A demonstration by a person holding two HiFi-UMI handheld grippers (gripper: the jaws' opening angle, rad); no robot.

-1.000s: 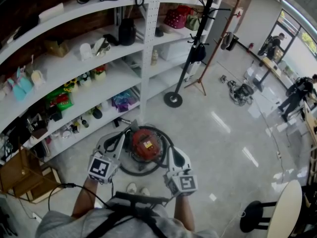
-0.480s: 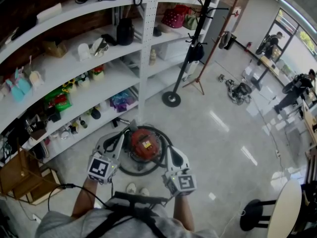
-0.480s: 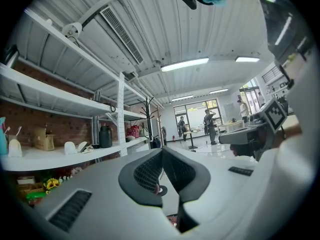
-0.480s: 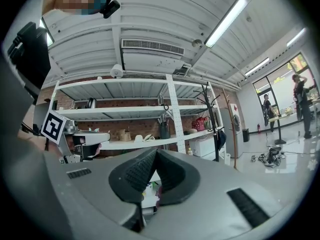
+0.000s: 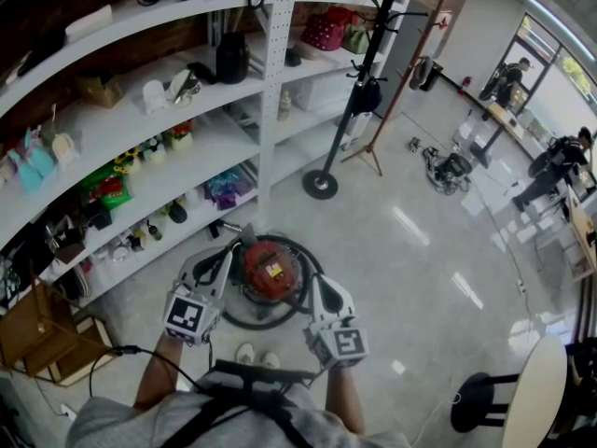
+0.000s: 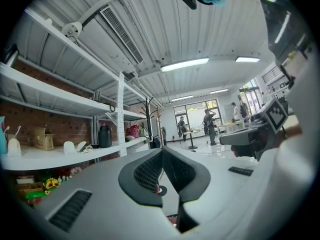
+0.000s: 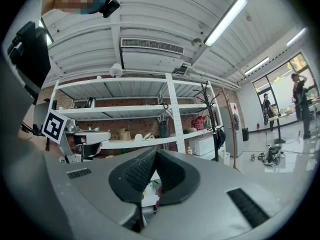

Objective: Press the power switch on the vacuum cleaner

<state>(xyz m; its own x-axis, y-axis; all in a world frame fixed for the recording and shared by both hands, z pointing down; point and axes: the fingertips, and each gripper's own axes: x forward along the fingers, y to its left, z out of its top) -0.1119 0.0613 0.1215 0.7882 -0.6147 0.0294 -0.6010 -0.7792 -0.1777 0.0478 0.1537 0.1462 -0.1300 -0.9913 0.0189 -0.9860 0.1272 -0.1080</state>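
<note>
A red canister vacuum cleaner [image 5: 269, 271] sits on the shiny floor right in front of the person, ringed by its black hose [image 5: 244, 321]. In the head view my left gripper [image 5: 227, 258] hangs over the vacuum's left side and my right gripper [image 5: 313, 286] over its right side, both apart from it. Each gripper view looks up and forward past its own jaws. The left gripper [image 6: 162, 151] has its jaws together with nothing between them, and so does the right gripper [image 7: 156, 154]. I cannot make out the switch.
White shelving [image 5: 140, 129] full of small goods runs along the left and back. A black coat stand [image 5: 322, 185] rises beyond the vacuum. A wooden crate [image 5: 33, 329] is at the left, a stool [image 5: 480, 404] and round table [image 5: 546, 390] at the lower right. People [image 5: 555, 166] stand far right.
The head view has drifted slightly; both grippers stay shut in about the same place over the vacuum cleaner.
</note>
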